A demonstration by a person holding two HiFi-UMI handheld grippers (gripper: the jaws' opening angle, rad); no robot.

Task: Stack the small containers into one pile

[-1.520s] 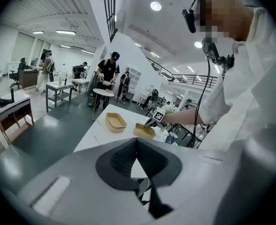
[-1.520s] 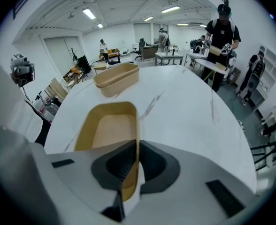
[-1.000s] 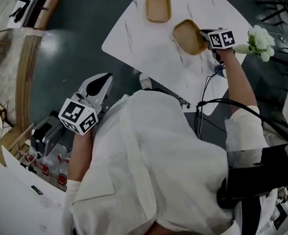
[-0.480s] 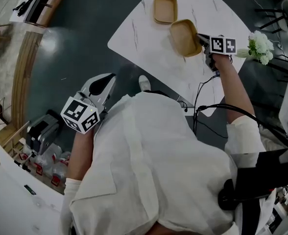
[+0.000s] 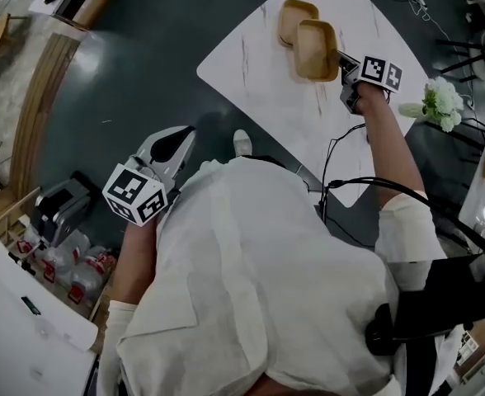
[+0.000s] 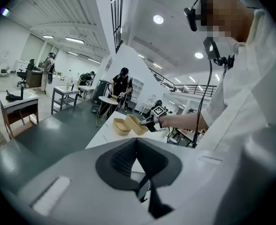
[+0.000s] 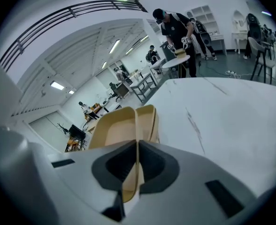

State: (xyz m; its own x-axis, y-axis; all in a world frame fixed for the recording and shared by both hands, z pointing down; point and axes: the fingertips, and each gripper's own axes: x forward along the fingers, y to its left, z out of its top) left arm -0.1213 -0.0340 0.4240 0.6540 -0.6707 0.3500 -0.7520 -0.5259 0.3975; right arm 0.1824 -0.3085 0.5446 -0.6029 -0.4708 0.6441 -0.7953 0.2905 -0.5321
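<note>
Two shallow tan containers are on the white marble table [image 5: 259, 73]. The far container [image 5: 292, 16] rests flat. The near container [image 5: 317, 49] is tilted and overlaps the far one's edge, and my right gripper [image 5: 342, 61] is shut on its rim. In the right gripper view the held container [image 7: 114, 128] fills the space ahead of my right gripper [image 7: 137, 150], with the other container [image 7: 150, 120] just behind it. My left gripper [image 5: 167, 148] hangs over the dark floor beside the person's body, far from the table. In its own view my left gripper [image 6: 137, 143] is shut with nothing in it.
White flowers [image 5: 437, 102] stand past the table's right edge. Cables [image 5: 341, 151] trail over the table's near corner. A black case [image 5: 54, 209] and packaged items [image 5: 77, 266] sit on the floor at lower left. People work at another table [image 7: 175, 60] far off.
My right gripper has carried the near container left and away across the table until it overlaps the far one. The left gripper has stayed put.
</note>
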